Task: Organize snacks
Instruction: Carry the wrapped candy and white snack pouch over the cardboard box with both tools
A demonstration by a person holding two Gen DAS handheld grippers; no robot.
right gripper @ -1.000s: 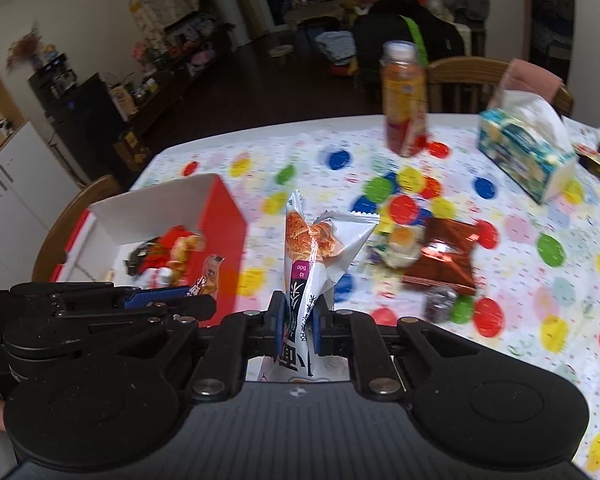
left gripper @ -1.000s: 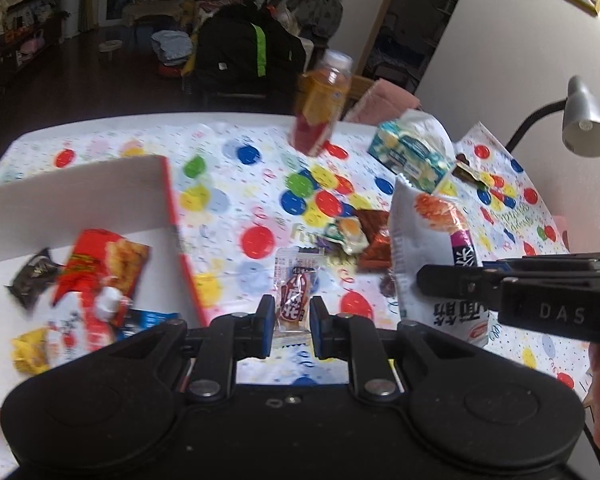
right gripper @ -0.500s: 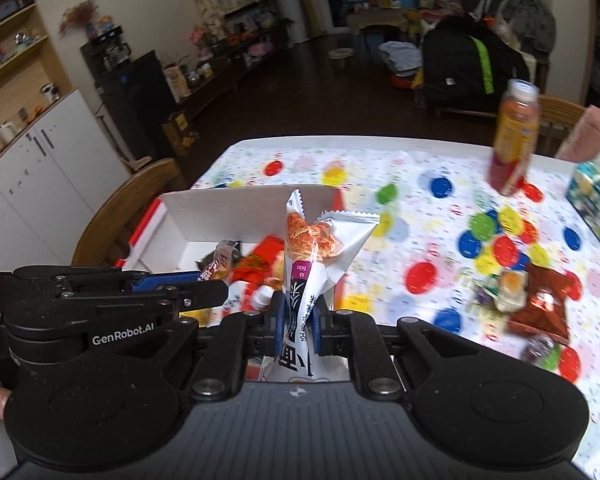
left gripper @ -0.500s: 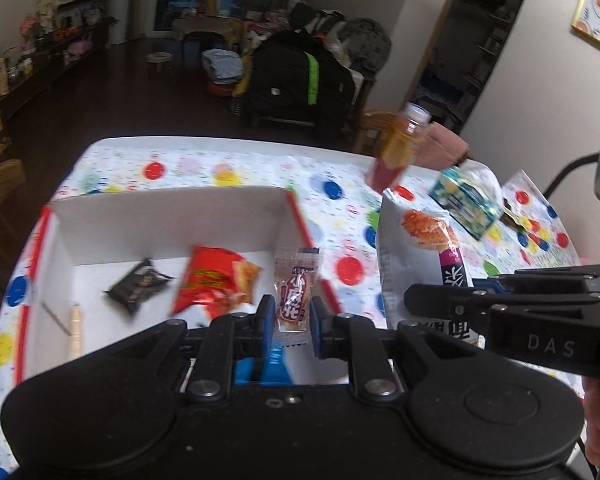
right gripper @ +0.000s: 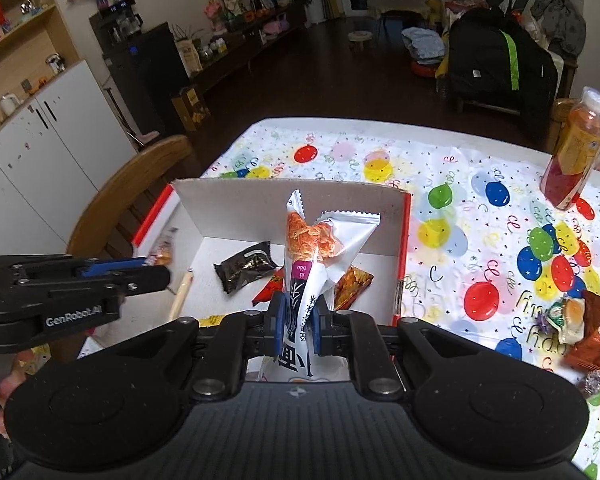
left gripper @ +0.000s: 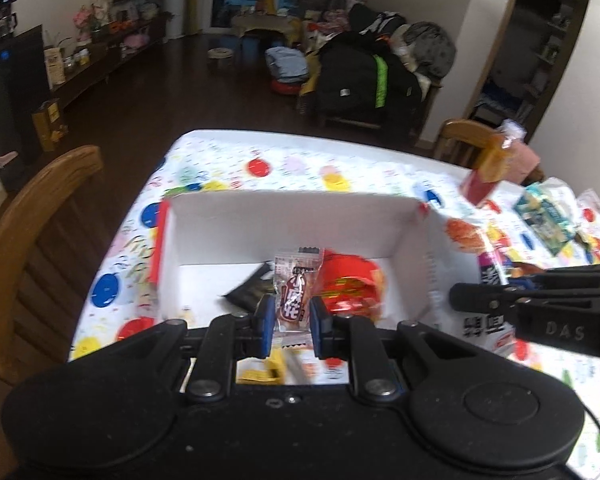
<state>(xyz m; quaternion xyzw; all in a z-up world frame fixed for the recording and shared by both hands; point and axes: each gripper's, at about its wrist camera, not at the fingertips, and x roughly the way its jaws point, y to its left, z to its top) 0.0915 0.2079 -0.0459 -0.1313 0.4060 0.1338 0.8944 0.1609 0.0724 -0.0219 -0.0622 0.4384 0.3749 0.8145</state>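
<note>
My left gripper (left gripper: pixel 291 322) is shut on a small clear snack packet (left gripper: pixel 296 280) with red print, held over the open white box (left gripper: pixel 292 220). My right gripper (right gripper: pixel 298 326) is shut on a tall white snack bag (right gripper: pixel 320 240) with an orange picture, above the box's near right part (right gripper: pixel 296 204). Inside the box lie a black packet (right gripper: pixel 246 266), a red bag (left gripper: pixel 352 288), a yellow packet (left gripper: pixel 260 368) and a wooden stick (right gripper: pixel 182 292). The left gripper shows at the left of the right wrist view (right gripper: pixel 152 276); the right gripper shows at the right of the left wrist view (left gripper: pixel 460 300).
Loose snacks (right gripper: pixel 592 328) lie on the balloon-print tablecloth (right gripper: pixel 480 240) right of the box. An orange drink bottle (right gripper: pixel 576 148) and a tissue pack (left gripper: pixel 544 216) stand at the far right. A wooden chair (left gripper: pixel 32 248) sits at the table's left side.
Both grippers have swung left with their snacks, from above the tablecloth to above the box. The box now fills the middle of both views.
</note>
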